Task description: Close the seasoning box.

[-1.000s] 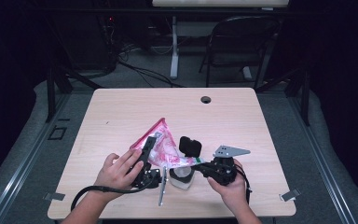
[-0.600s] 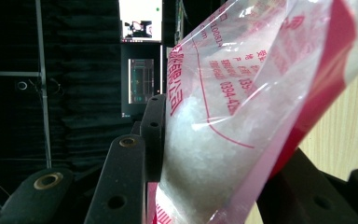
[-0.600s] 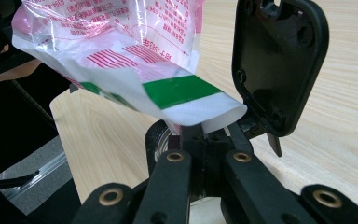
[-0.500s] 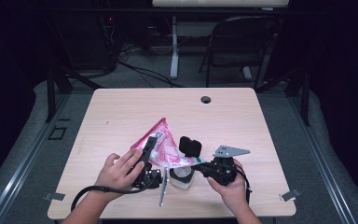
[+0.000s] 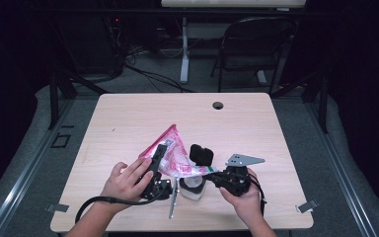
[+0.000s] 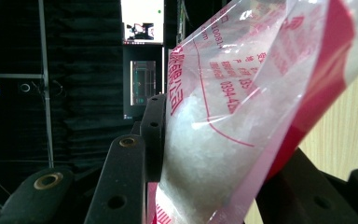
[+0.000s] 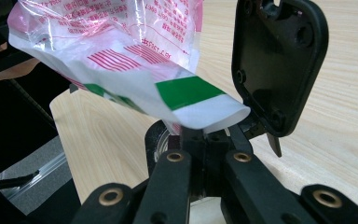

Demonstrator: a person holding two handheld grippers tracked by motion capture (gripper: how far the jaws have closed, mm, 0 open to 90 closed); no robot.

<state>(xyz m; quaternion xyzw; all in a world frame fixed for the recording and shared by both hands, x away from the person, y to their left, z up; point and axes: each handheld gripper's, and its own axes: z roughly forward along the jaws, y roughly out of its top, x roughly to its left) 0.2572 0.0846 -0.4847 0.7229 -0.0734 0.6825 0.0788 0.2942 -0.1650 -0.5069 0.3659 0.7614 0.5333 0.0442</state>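
Observation:
A clear bag [image 5: 173, 154] with red print holds white grains. My left gripper [image 5: 158, 157] is shut on it; in the left gripper view the bag [image 6: 242, 121] bulges between the two black jaws. The bag's green-striped end [image 7: 191, 95] droops over a white cup [image 5: 192, 188] near the table's front edge. My right gripper [image 5: 202, 155] reaches in from the right, its jaw arms close together, shut. One of its fingers [image 7: 279, 65] stands just right of the bag's end. I cannot tell whether it pinches the bag.
A light wooden table [image 5: 128, 118] has a cable hole [image 5: 218, 105] near its far edge. A folding chair [image 5: 256, 44] and cables sit on the floor beyond it. A black cable [image 5: 98, 202] trails from the left gripper toward the front edge.

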